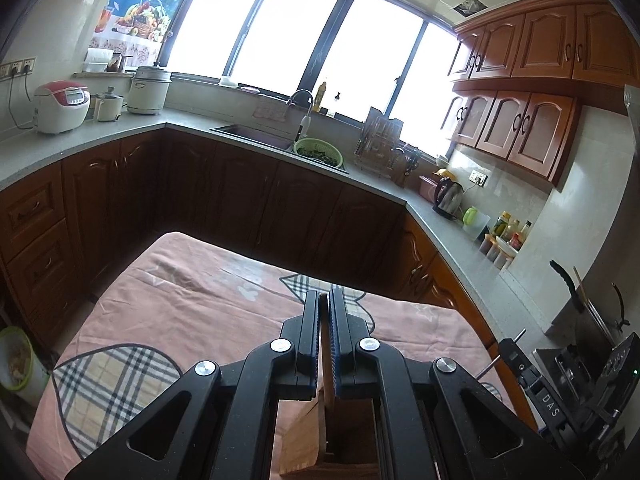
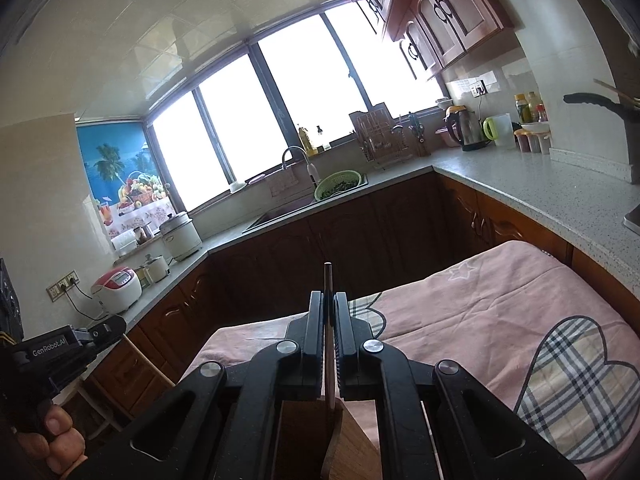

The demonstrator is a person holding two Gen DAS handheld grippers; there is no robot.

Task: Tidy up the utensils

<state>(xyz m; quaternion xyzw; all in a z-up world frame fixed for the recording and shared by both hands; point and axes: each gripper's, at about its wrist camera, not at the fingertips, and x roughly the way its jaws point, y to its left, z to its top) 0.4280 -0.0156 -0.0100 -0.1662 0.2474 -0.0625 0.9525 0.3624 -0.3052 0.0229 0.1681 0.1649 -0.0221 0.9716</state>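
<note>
In the left wrist view my left gripper (image 1: 325, 296) is shut on a thin upright wooden wall (image 1: 326, 360) of a wooden box (image 1: 304, 440), which shows below the fingers. In the right wrist view my right gripper (image 2: 328, 296) is shut on another thin wooden wall (image 2: 328, 280), which sticks out past the fingertips. The same wooden box (image 2: 352, 440) shows underneath. Both grippers hang over a table with a pink cloth (image 1: 192, 304) printed with plaid hearts. I see no utensils, and the inside of the box is hidden.
A grey counter (image 1: 120, 136) on dark wood cabinets runs around the table on three sides. On it are a sink with a green colander (image 1: 319, 151), a kettle (image 1: 448, 198), a rice cooker (image 1: 62, 106) and bottles. A hand (image 2: 60, 436) grips the left tool's housing (image 2: 56, 350).
</note>
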